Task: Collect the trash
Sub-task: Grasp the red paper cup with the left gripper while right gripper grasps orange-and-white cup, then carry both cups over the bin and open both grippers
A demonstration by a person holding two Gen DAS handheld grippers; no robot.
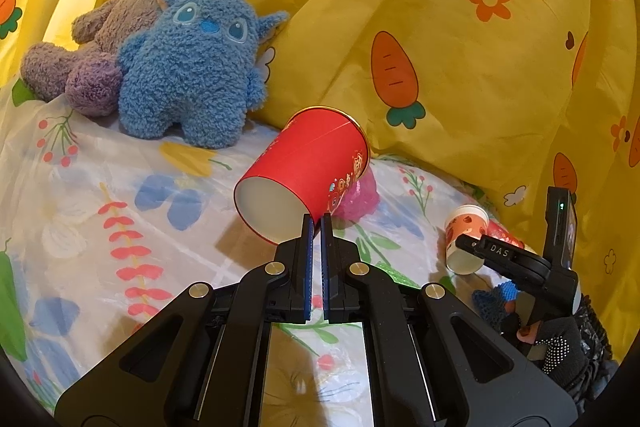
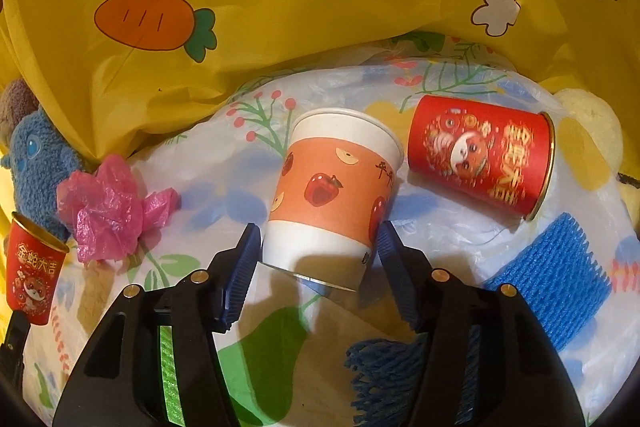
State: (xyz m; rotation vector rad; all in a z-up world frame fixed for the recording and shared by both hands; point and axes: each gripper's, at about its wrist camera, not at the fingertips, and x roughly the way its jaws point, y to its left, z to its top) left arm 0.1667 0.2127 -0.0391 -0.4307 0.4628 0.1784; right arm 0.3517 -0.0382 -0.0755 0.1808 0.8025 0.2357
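My left gripper (image 1: 316, 219) is shut on the rim of a red paper cup (image 1: 308, 171) and holds it tilted above the flowered sheet; the same cup shows in the right wrist view (image 2: 32, 267) at the far left. My right gripper (image 2: 316, 239) is open, its jaws on either side of an orange-and-white apple-print cup (image 2: 332, 187) lying on the sheet; this cup also shows in the left wrist view (image 1: 464, 239). A second red cup (image 2: 484, 159) lies on its side to the right. A crumpled pink plastic wrapper (image 2: 108, 207) lies at the left.
A blue plush (image 1: 188, 67) and a purple bear (image 1: 120, 23) sit against the yellow carrot-print cloth (image 1: 460, 27) at the back. Blue foam netting (image 2: 556, 279) lies at the right, and another piece (image 2: 384, 367) under my right gripper.
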